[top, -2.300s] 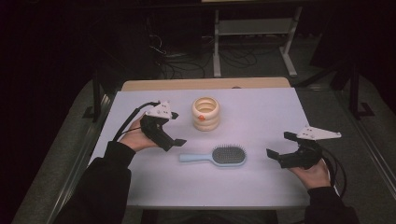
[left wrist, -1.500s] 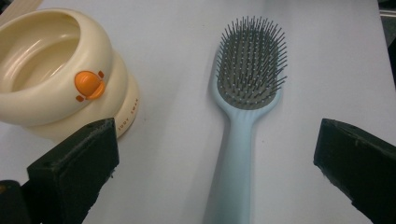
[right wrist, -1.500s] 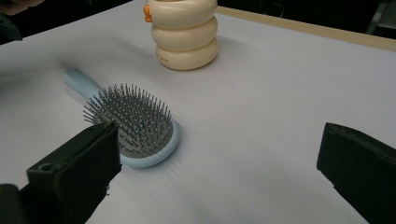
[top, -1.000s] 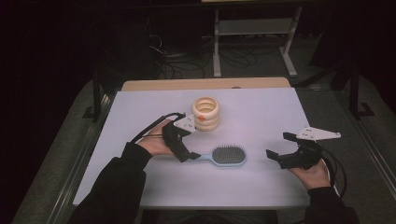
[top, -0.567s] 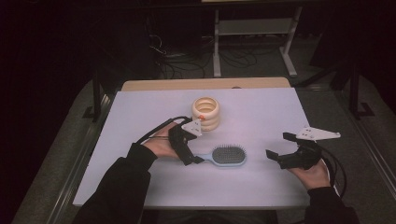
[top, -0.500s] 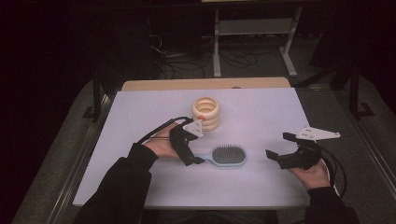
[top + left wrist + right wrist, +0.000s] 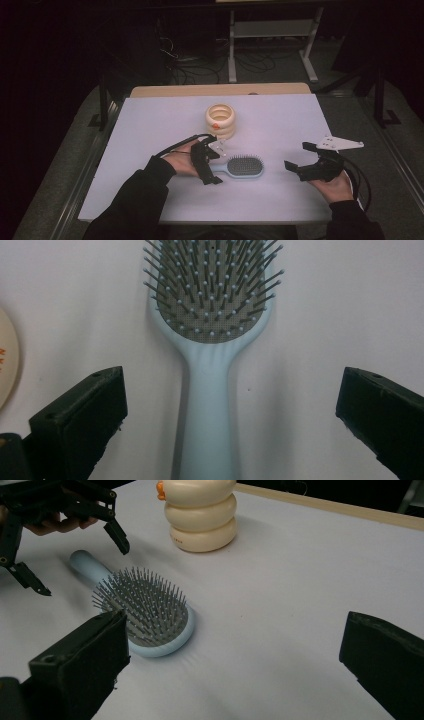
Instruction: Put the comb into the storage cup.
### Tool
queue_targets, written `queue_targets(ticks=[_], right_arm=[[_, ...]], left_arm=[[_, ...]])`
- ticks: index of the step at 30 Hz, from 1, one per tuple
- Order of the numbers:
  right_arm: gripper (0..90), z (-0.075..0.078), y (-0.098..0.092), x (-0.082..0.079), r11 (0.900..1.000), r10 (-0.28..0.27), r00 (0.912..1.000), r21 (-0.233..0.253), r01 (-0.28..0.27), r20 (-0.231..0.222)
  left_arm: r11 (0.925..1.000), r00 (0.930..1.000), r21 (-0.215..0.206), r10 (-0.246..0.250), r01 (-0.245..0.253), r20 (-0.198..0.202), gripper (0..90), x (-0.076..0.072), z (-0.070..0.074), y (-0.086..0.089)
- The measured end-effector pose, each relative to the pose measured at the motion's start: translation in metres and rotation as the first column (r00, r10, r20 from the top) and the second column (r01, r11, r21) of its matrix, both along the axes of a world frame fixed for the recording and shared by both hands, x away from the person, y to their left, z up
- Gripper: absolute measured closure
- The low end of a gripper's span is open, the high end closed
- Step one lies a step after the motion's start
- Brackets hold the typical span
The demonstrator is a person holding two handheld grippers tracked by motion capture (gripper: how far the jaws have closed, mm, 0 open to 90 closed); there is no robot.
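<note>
Left gripper (image 7: 210,165) is held spread, jaws astride handle of hairbrush (image 7: 239,167). Brush is laid at table centre, long axis 9-to-3 (head toward 3 o'clock). Right gripper (image 7: 301,161), also spread, is kept farther, at 3 o'clock.
</note>
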State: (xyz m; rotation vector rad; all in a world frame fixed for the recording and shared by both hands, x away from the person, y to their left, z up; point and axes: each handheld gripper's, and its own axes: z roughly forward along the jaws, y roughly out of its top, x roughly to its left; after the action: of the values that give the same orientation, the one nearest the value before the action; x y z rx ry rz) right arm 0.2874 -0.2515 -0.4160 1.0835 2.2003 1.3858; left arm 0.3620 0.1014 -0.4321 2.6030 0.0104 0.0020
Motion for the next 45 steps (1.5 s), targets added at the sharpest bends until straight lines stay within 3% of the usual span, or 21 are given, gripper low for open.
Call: queue_targets(ticks=[12,17,23,28,39,45], right_arm=[[0.0,0.0,0.0,0.0,1.0,0.001,1.0,0.001,-0.001,-0.001],[0.0,0.0,0.0,0.0,1.0,0.002,1.0,0.002,-0.002,-0.002],[0.0,0.0,0.0,0.0,1.0,0.0,1.0,0.001,0.0,-0.001],[0.0,0.0,0.0,0.0,1.0,0.001,1.0,-0.001,-0.001,-0.002],[0.0,-0.001,0.0,0.0,1.0,0.002,1.0,0.0,-0.002,-0.003],[0.0,0.0,0.0,0.0,1.0,0.002,1.0,0.002,-0.002,-0.003]], left_arm=[[1.0,0.9997,0.007,0.007,-0.007,-0.022,0.8,0.007,-0.006,-0.002],[1.0,0.9996,0.002,0.008,-0.008,-0.025,7.1,0.01,-0.007,-0.001],[0.9999,0.9992,-0.012,-0.005,0.004,-0.039,25.6,0.013,-0.006,0.001],[0.9999,0.9987,-0.006,-0.014,0.014,-0.048,31.8,0.013,-0.008,-0.001],[0.9989,0.999,0.021,-0.042,0.042,-0.014,49.6,0.01,-0.013,-0.006],[0.9988,0.9995,0.039,-0.031,0.031,0.01,61.2,0.011,-0.013,-0.007]])
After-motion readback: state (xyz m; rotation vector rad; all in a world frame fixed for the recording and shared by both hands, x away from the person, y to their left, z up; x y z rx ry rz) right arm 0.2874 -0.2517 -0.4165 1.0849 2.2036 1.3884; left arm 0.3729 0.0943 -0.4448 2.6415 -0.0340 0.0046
